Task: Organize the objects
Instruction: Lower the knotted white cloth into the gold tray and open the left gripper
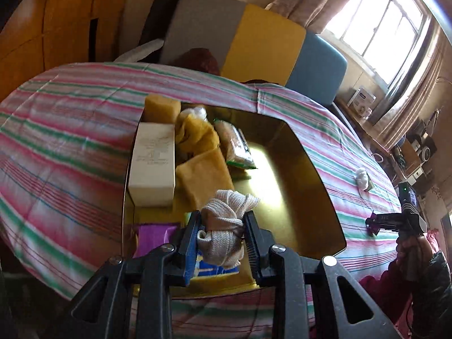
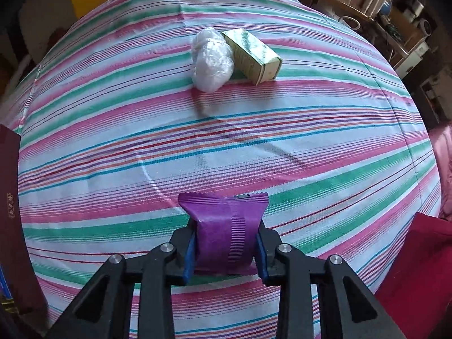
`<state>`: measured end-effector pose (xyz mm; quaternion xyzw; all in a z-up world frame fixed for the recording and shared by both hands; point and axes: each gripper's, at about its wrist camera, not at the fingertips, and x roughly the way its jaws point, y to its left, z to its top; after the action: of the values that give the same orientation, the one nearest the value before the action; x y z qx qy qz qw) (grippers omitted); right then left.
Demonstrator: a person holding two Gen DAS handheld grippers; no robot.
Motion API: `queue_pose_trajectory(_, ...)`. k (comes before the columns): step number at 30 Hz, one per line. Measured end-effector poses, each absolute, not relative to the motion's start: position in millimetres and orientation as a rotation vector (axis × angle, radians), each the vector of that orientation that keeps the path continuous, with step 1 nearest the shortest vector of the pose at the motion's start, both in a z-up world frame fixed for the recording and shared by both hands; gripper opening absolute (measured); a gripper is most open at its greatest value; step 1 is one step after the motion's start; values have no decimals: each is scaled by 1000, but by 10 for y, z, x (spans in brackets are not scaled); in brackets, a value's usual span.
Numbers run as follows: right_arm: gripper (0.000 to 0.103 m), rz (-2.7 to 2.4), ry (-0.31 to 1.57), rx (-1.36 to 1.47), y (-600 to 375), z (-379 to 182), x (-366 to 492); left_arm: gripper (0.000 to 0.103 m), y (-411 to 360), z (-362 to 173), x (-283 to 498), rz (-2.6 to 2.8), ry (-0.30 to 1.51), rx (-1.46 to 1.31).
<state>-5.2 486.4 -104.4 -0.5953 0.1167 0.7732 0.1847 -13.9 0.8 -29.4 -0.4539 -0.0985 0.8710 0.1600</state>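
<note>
My left gripper is shut on a knotted cream cloth bundle and holds it over the near end of a gold-lined box. In the box lie a white carton, yellow cloths, a snack packet and a purple packet. In the right wrist view my right gripper is shut on a purple snack packet just above the striped tablecloth. The right gripper also shows at the right edge of the left wrist view.
A crumpled clear plastic bag and a small green box lie side by side farther out on the cloth. A dark red box edge stands at the left. Cushions in grey, yellow and blue sit behind the table.
</note>
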Motion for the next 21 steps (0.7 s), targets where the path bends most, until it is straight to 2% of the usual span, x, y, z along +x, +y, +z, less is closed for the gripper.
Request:
queue_pose_trajectory(5, 34, 2215, 329, -1676, 4759, -1026, -59, 29, 325, -307, -210, 2413, -235, -1286)
queue_pose_trajectory(13, 34, 2295, 333, -1655, 4646, -968, -49, 30, 804, -544, -798, 2383, -164, -1384)
queue_pose_trajectory(18, 34, 2316, 339, -1652, 4648, -954, -43, 42, 908, -765, -1033, 2406, -103, -1454)
queue_pose_trajectory(21, 34, 2322, 338, -1663, 4631, -951, -74, 43, 912, -789, -1046, 2426, -76, -1451)
